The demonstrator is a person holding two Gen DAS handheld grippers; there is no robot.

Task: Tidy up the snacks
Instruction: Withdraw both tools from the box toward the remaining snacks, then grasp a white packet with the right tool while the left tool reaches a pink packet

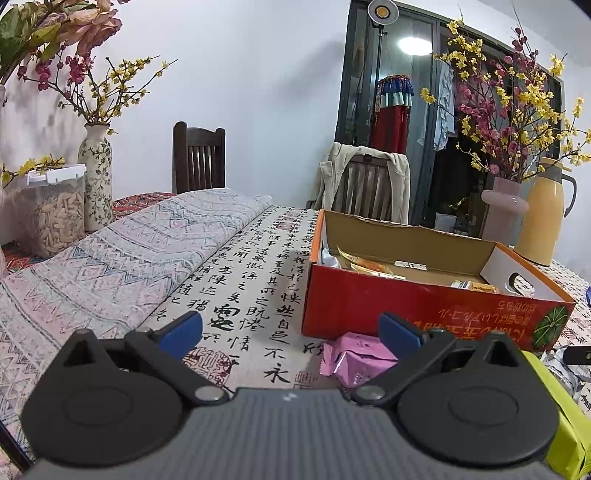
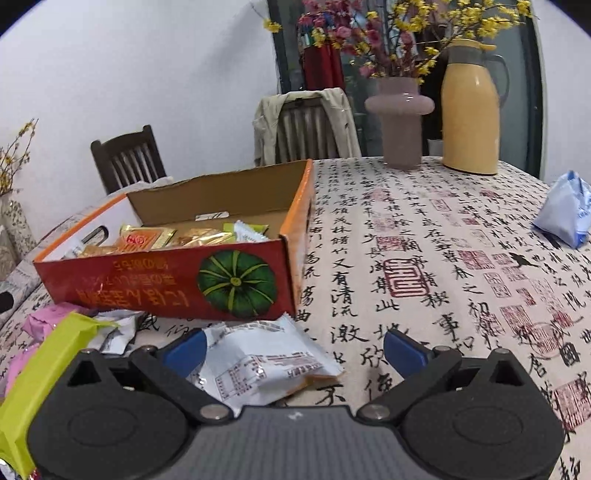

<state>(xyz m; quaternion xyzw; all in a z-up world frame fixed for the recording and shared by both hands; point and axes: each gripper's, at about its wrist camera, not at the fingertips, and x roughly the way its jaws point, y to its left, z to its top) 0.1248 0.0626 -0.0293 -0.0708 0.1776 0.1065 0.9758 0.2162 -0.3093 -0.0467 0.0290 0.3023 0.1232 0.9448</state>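
Right wrist view: right tool (image 2: 293, 352) spread wide, empty, over a white nutrition-label snack packet (image 2: 266, 360) lying flat, long axis crosswise, before the open red pumpkin-printed cardboard box (image 2: 166, 284), lettering upside down. Left tool (image 1: 290, 330) wide, empty; pink foil packet (image 1: 356, 360) touching the box front on the calligraphy-clothed worktop (image 1: 251, 266).

calligraphy tablecloth (image 2: 424, 266) with 清流 and 山, box (image 2: 166, 284) lettering upside down, unreadable

Even, soft indoor light fills both views. Far beyond the jaws, a round ceiling light (image 1: 414, 45) glares in the dark glass, beside a studio lamp (image 1: 382, 10). Faint shadows fall on the white wall (image 1: 240, 92). Fisheye bending curves the edges, with dark corners; focus is fairly sharp.
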